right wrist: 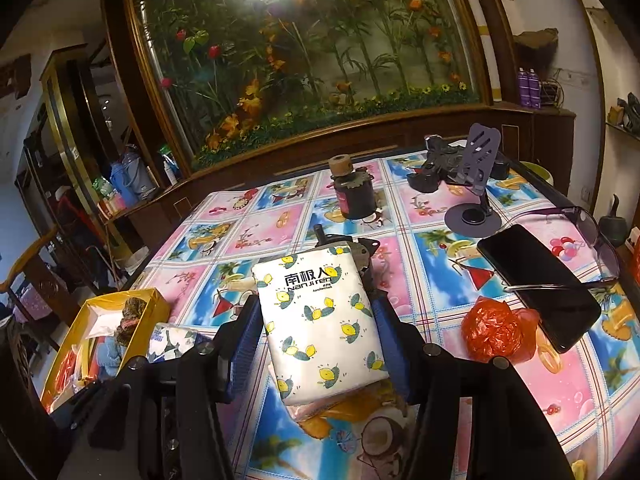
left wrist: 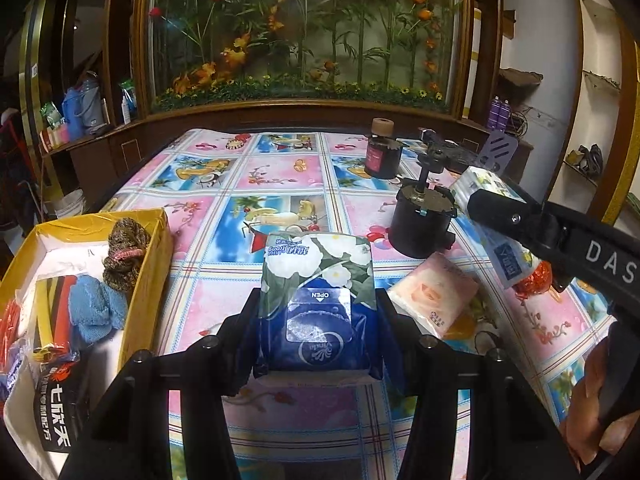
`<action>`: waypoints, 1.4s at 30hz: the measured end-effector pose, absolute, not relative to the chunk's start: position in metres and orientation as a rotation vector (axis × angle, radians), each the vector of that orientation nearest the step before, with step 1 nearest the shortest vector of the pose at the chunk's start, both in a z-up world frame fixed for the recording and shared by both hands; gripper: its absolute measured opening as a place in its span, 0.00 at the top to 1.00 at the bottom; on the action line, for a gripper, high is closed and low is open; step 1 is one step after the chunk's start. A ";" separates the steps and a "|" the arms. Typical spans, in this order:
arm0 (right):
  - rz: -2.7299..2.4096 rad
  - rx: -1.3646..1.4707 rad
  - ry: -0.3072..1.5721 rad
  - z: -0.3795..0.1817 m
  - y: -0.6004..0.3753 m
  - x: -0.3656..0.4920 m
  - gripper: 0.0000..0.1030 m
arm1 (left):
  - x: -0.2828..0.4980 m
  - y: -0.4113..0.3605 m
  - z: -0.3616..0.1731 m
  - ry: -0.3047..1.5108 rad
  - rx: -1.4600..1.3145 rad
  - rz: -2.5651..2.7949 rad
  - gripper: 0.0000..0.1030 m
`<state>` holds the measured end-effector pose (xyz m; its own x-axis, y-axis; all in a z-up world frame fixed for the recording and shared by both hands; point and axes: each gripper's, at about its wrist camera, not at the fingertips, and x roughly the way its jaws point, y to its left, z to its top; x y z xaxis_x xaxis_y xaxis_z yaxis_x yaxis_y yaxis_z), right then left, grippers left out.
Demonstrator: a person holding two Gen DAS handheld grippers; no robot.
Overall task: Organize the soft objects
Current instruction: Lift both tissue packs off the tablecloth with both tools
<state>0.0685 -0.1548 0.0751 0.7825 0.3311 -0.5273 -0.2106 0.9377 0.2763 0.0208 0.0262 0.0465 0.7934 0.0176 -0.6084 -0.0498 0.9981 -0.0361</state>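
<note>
Nearest the left wrist camera, the left tongs (left wrist: 318, 320) pinch a blue floral tissue pack (left wrist: 316, 292) from both sides, holding it above the worktop (left wrist: 224, 184) and its fruit-patterned cloth. Just beside that pack, toward the right edge, a pink tissue pack (left wrist: 434, 294) lies flat on the cloth, touching the base of a black cylindrical motor (left wrist: 422, 224). At the worktop's left edge sits a yellow box (left wrist: 150, 256) holding a blue cloth (left wrist: 94, 310), a brown knitted bundle (left wrist: 124, 254) and other packets.

From the right wrist camera, the right tongs (right wrist: 320, 320) clamp a white lemon-print tissue pack (right wrist: 320, 320) between their blue pads (right wrist: 246, 336), lifted over the cloth in front of the motor. Toward the right edge lie an orange plastic bag (right wrist: 494, 330), crumpled, touching a black phone (right wrist: 538, 284) with sunglasses (right wrist: 588, 240) resting across it. Near the far edge stand a dark jar (right wrist: 354, 194) and a purple phone stand (right wrist: 476, 184).
</note>
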 end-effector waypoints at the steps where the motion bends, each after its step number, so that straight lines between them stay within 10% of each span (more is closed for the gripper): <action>1: 0.295 0.201 0.604 0.075 -0.154 0.068 0.41 | 0.021 0.027 0.047 0.651 -0.050 0.040 0.50; 42: 0.211 0.150 0.568 0.071 -0.132 0.065 0.41 | 0.018 0.031 0.052 0.596 -0.008 0.097 0.50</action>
<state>0.0652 -0.1317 0.0713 0.8223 0.2383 -0.5168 -0.1561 0.9677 0.1979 0.0175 0.0305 0.0517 0.8230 0.0887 -0.5611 -0.0933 0.9954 0.0206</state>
